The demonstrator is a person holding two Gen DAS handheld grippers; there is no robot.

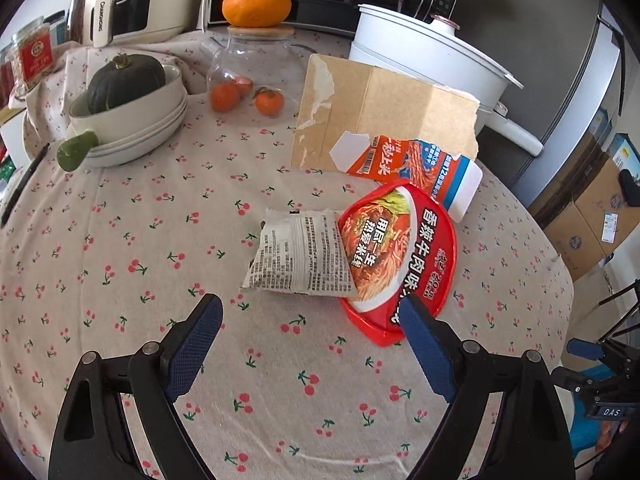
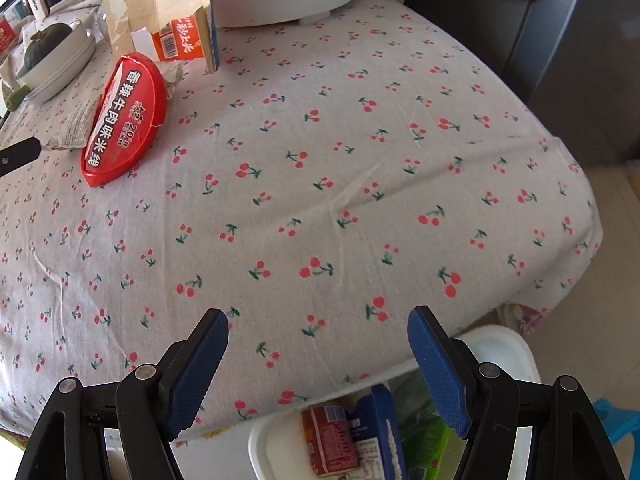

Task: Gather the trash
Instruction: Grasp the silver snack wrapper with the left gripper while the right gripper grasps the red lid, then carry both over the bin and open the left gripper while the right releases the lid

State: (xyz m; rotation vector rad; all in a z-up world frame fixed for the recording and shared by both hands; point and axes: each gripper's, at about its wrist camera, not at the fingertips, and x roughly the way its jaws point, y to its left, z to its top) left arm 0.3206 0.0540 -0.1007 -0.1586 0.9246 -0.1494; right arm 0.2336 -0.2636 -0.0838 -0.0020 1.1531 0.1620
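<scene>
Now we hover our left tool (image 1: pixel 310 314), spread wide and empty, before the sachet (image 1: pixel 300 258) and red lid (image 1: pixel 400 256) at twelve o'clock on the tabletop (image 1: pixel 160 240), where a careless pinch may bunch cloth, while our right tool (image 2: pixel 318 330) gapes empty above the bin (image 2: pixel 280 440).

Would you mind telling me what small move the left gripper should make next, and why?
Probably ease the left gripper forward and down onto the crumpled sachet. It is open and empty, and the sachet lies just ahead between its fingers, partly tucked under the red noodle lid. The white bin waits below the table edge.
</scene>
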